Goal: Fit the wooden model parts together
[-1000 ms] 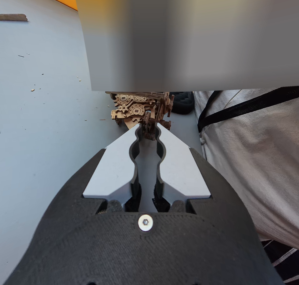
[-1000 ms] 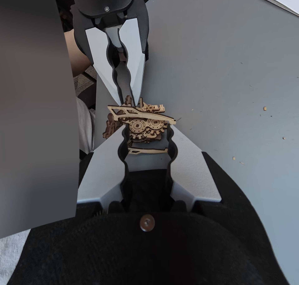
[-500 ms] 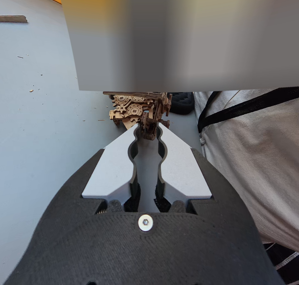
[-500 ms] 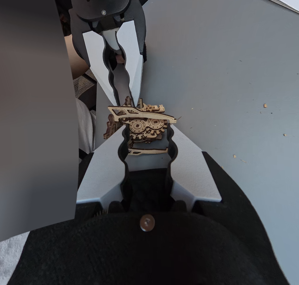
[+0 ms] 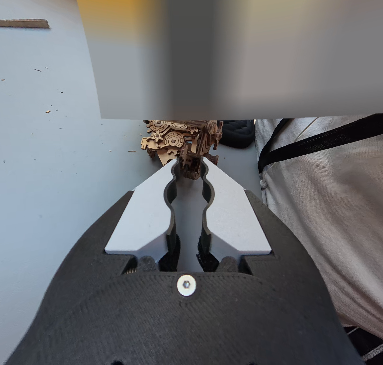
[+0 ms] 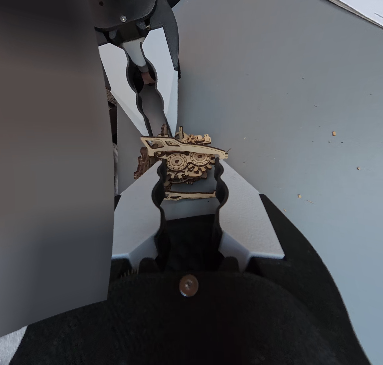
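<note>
1. Change from the frame a second earlier: little. The left gripper [image 5: 189, 164] sat slightly lower in the right wrist view; the wooden model [image 6: 182, 160] stayed between both tools.
2. Left gripper: narrow, fingertips clamped on the model's dark end piece [image 5: 191, 168].
3. Wooden model: geared assembly, held just above the grey table [image 6: 290, 106], near its front edge.
4. Right gripper [image 6: 188, 166]: wide-set, jaws bracketing the gear cluster; a thin wooden strip [image 6: 189, 195] spanned them farther back. Whether the tips pressed the gears could not be told.
5. Handling advice: keep the left clamp steady, press parts squarely; thin laser-cut tabs probably snap under twist.
6. Room: open table rightward, scattered wood chips [image 6: 333, 133]; a person's torso [image 5: 321, 210] crowded the near edge.
</note>
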Motion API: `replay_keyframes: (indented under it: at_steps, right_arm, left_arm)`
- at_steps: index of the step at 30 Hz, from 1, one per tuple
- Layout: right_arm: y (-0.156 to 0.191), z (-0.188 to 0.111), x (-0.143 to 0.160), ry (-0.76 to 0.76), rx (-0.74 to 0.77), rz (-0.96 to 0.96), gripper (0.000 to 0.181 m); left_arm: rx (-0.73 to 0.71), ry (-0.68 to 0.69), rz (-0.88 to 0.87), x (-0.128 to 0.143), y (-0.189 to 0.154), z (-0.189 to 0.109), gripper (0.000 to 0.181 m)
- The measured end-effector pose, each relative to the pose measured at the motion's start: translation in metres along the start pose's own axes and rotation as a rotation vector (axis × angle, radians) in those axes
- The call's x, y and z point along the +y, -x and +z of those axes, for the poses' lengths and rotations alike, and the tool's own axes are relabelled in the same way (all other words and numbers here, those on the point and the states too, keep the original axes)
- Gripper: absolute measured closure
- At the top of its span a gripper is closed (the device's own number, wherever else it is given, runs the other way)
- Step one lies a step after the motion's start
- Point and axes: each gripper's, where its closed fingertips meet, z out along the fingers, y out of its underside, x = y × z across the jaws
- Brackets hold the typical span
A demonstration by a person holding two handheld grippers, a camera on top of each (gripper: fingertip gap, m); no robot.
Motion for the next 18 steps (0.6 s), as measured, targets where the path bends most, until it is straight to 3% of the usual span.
replay_keyframes:
  at_steps: [18]
  right_arm:
    - [-0.0005, -0.0005, 0.0004, -0.009, 0.044, 0.065, 0.136]
  left_arm:
    - [-0.024, 0.012, -0.018, 0.0005, 0.0015, 0.0006, 0.164]
